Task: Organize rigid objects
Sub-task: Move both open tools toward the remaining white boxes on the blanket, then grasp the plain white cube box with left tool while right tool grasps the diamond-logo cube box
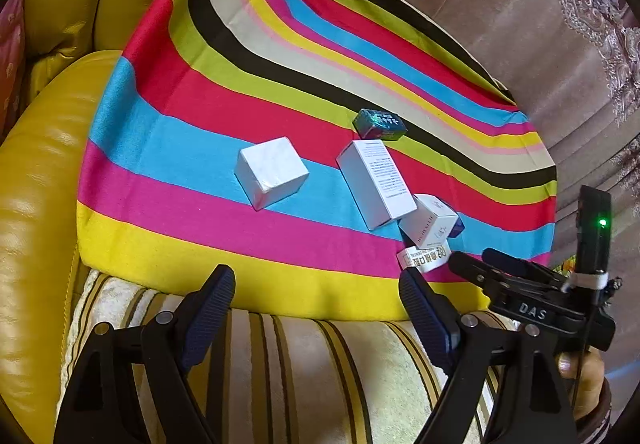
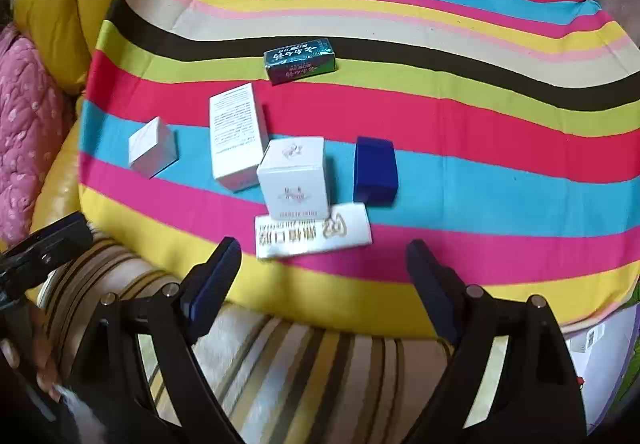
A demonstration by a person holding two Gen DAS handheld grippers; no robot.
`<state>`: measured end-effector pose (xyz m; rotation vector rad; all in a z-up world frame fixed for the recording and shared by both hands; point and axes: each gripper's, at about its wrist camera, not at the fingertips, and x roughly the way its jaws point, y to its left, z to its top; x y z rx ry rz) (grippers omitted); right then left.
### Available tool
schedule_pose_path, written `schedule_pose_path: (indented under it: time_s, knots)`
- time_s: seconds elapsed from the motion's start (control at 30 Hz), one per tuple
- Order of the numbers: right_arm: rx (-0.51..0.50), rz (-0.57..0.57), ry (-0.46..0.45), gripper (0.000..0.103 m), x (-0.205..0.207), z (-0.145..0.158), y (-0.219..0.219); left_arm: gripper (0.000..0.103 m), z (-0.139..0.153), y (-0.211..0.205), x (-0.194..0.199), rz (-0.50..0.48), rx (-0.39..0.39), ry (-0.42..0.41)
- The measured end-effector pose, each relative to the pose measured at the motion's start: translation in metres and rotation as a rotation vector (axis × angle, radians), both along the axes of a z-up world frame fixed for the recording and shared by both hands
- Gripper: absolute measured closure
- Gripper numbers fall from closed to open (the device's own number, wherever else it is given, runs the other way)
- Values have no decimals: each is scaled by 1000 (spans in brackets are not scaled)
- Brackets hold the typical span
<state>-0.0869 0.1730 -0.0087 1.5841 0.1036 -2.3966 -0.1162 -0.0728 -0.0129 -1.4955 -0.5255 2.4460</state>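
striped cloth [image 2: 440, 132] | 6 boxes | both claws open, empty

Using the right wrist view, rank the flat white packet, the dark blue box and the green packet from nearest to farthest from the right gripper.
From the right gripper:
1. Flat white packet, just ahead of the fingertips.
2. Dark blue box, beyond it, slightly right.
3. Green packet, farthest, on the black stripe.

Bright, even daylight saturates the striped cloth [image 1: 224, 172], glare gleams on the yellow leather cushion [image 1: 36, 204], fisheye bending curves the edges into dark corners, and the right wrist view looks slightly softer.
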Motion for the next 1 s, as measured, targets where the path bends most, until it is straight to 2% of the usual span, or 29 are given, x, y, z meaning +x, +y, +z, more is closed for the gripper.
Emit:
schedule_pose_path:
  time_s: [0.33, 0.5, 0.73, 1.0]
  knots:
    - [12, 18, 5, 18, -18, -15, -18, 18, -7, -3, -20, 21, -52, -29]
    - [26, 19, -3, 32, -29, -24, -21, 18, -10, -2, -30, 36, -75, -41]
    - [41, 11, 13, 32, -39, -28, -23, 18, -16, 4, -52, 86, -103, -59]
    - [59, 22, 34, 32, -41, -31, -25, 19, -28, 5, -81, 190, -129, -99]
